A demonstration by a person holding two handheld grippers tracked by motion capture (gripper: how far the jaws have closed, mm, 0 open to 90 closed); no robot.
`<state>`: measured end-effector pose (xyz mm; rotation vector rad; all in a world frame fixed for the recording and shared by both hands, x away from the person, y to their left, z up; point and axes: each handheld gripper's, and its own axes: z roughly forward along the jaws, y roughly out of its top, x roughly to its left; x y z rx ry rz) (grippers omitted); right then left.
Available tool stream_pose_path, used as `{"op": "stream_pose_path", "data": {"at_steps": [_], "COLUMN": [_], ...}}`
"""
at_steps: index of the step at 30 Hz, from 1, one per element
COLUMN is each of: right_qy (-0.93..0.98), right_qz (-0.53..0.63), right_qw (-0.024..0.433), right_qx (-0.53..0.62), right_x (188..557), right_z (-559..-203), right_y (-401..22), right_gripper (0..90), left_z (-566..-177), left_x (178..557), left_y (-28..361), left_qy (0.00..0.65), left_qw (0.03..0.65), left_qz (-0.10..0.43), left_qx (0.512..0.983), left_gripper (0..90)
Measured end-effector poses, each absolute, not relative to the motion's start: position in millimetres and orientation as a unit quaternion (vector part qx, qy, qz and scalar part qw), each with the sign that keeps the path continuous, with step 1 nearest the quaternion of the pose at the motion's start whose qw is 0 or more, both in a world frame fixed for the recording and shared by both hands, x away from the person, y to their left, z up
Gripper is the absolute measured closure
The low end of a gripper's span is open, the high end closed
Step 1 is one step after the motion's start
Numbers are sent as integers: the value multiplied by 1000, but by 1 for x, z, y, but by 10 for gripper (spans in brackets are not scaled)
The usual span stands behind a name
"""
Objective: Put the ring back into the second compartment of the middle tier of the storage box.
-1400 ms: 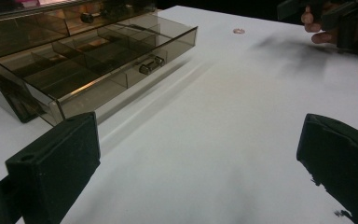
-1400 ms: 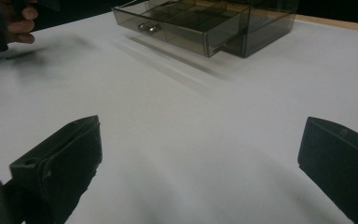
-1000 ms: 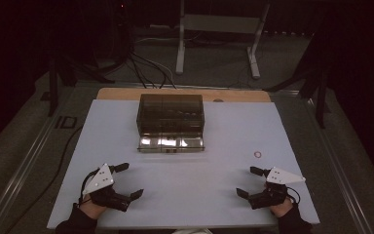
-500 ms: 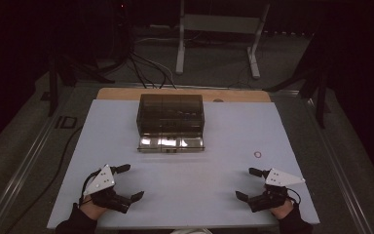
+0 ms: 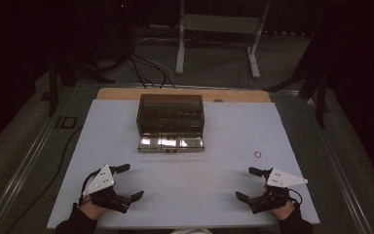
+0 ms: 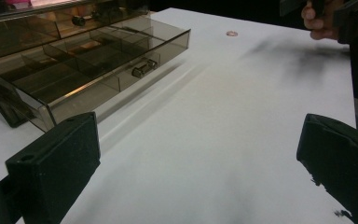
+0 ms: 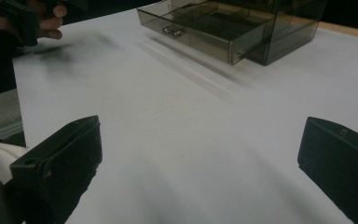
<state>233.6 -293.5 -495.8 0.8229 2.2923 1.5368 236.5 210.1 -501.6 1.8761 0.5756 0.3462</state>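
Grippers: two, the left gripper [image 5: 126, 182] and the right gripper [image 5: 247, 184], both sitting low at the near edge of the white table [image 5: 199, 185], well apart from each other.
Jaws: both pairs are standing spread wide, pinching nothing.
Boxes: one smoky clear drawer box [image 5: 170, 114], resting at the far middle of the table, well apart from both grippers.
Drawer: one drawer [image 5: 170, 144] is sticking out toward the person; its divided compartments are looking bare in the left gripper view, with a small metal knob [image 6: 142, 70] on its front.
Rings: one small ring [image 5: 257, 154] is lying on the table, near the right gripper.
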Motion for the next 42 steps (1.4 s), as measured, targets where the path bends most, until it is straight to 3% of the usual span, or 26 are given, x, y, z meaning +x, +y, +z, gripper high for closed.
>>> {"op": "stream_pose_path", "data": {"at_steps": [42], "right_qy": [768], "right_qz": [548], "right_qw": [166], "right_qx": [287], "right_x": [253], "right_z": [-463], "right_y": [-295], "right_gripper": [7], "left_z": [-501], "left_x": [237], "left_y": [211], "left_qy": [241], "left_qw": [546], "left_qz": [149], "left_qx": [789], "left_gripper": [8]}}
